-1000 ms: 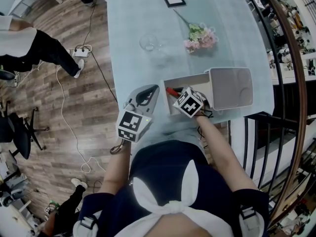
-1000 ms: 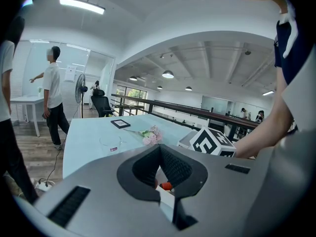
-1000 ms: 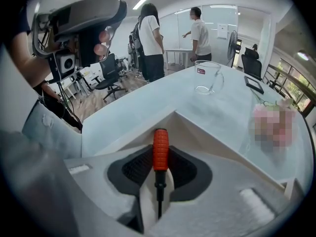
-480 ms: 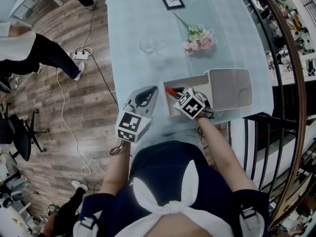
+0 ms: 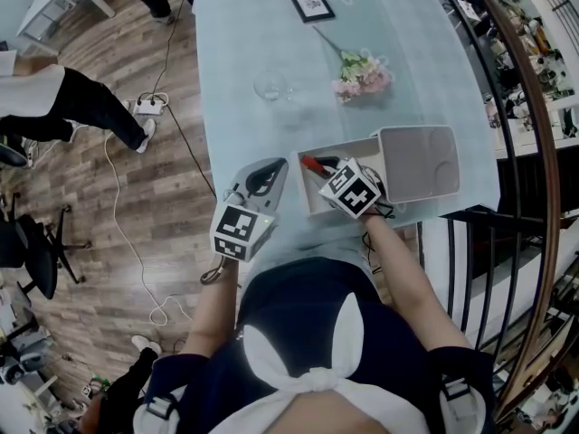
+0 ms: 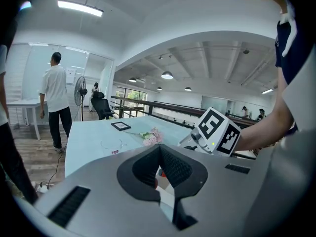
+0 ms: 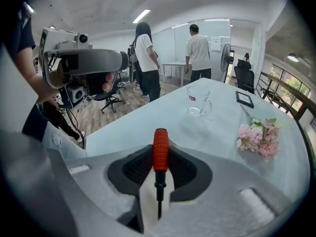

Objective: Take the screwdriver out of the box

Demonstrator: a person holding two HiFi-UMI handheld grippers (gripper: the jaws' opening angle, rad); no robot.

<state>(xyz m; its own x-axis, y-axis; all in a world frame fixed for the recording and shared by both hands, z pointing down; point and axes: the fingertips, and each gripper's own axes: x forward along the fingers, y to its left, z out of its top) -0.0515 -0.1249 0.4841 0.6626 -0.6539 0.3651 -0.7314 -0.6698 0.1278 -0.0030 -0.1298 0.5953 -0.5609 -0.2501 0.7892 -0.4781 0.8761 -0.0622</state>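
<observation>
The screwdriver [image 7: 160,147] has a ribbed red handle and a thin black shaft. My right gripper [image 7: 160,168] is shut on it, the handle pointing away between the pads. In the head view the right gripper [image 5: 323,167] holds the screwdriver [image 5: 313,163] over the left end of the open white box [image 5: 357,145]. The box's lid [image 5: 421,161] lies flat to the right. My left gripper [image 5: 268,175] hovers just left of the box with its jaws together and nothing in them. The left gripper [image 6: 160,151] faces the box and the right gripper's marker cube [image 6: 217,131].
On the pale blue table [image 5: 244,43] stand a glass cup [image 5: 271,85], pink flowers [image 5: 362,72] and a small framed picture [image 5: 310,3]. A dark railing [image 5: 534,152] runs along the right. People stand on the wood floor at left, beside cables and a power strip [image 5: 147,107].
My right gripper has lifted slightly with the screwdriver, whose red handle now shows higher above the box. The left gripper has stayed put. The person at left has shifted.
</observation>
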